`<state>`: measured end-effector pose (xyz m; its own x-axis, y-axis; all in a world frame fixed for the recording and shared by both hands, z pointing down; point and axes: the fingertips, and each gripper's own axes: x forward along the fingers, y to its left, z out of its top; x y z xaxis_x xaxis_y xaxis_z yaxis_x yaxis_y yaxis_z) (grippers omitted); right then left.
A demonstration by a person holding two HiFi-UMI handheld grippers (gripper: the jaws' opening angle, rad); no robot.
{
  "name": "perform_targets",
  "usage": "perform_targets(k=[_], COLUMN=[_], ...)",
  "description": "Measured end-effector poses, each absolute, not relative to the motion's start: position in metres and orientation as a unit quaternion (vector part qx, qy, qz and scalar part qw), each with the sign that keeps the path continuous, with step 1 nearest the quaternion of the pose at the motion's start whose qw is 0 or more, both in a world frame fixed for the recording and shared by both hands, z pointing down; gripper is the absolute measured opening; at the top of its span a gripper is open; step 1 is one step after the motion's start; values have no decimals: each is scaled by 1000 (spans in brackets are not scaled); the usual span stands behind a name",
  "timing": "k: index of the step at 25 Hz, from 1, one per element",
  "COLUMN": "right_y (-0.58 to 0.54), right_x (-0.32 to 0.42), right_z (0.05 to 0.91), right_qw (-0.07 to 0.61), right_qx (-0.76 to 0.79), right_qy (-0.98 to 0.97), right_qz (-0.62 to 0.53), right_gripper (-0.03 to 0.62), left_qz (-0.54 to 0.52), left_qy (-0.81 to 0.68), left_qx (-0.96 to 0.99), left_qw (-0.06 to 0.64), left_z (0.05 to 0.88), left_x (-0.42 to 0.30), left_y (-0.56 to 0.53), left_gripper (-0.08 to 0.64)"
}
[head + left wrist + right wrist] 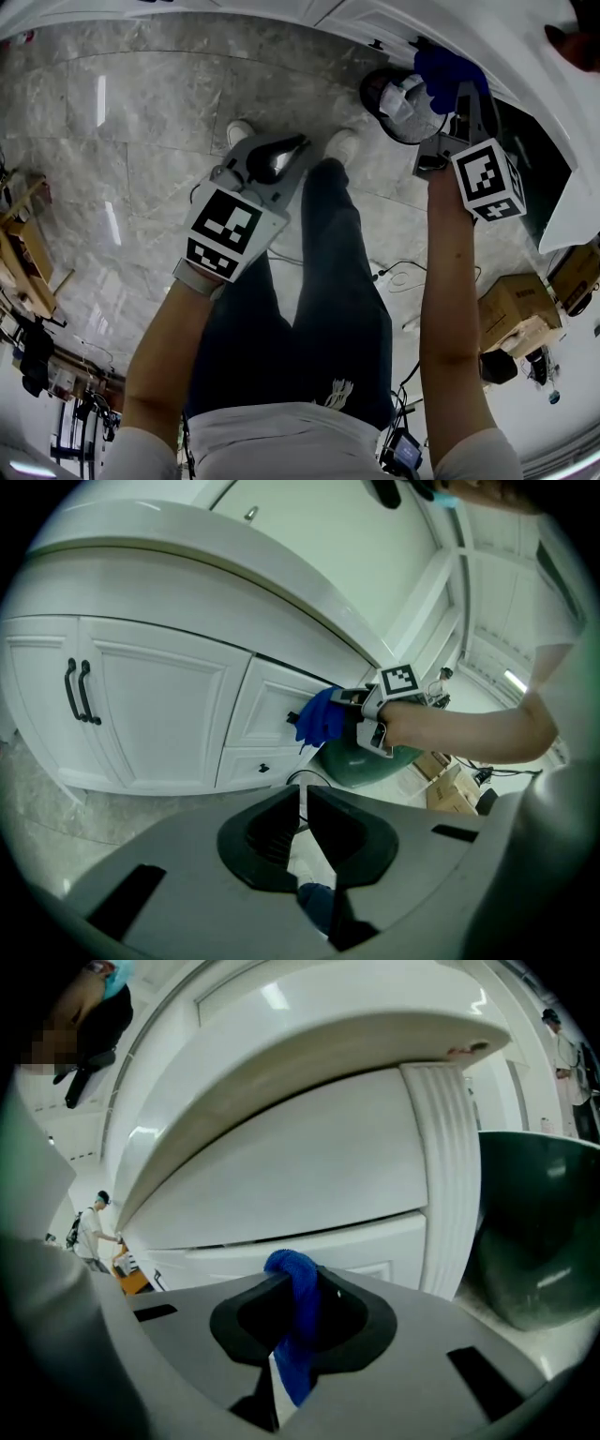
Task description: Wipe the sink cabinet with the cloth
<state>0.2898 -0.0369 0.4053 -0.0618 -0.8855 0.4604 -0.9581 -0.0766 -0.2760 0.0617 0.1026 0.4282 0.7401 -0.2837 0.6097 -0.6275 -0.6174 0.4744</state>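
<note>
Two claws show. At centre left, our left claw hangs pressed together and empty over the floor. At upper right, our outstretched right arm holds the right claw pinching the blue cloth, which bunches beyond its tips, seemingly against the sink cabinet drawer front.

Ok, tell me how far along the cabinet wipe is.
Done: the blue cloth is picked up and clamped in the right gripper. In hand: that gripper holds it at a drawer front of the white sink cabinet; the left gripper is shut, empty, held back. Left: no wiped area shows, so count the doors and other fronts as undone.
</note>
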Motion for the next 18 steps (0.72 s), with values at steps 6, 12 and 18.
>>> perform_targets(k=[6,12,18], right_y=[-50,-55,-54], right_x=[255,237,253], right_z=[400,405,400], right_qw=[65,75,78], right_qx=[652,633,634], right_qy=[-705,-723,-724], right_qz=[270,267,260], right_gripper=[57,57,57], left_qz=[241,247,252], left_qy=[-264,-265,-272], left_qx=[869,870,869], left_qw=[343,333,328], left_z=[423,424,422], left_x=[64,57,55], left_y=[99,101,102], left_gripper=[11,11,11])
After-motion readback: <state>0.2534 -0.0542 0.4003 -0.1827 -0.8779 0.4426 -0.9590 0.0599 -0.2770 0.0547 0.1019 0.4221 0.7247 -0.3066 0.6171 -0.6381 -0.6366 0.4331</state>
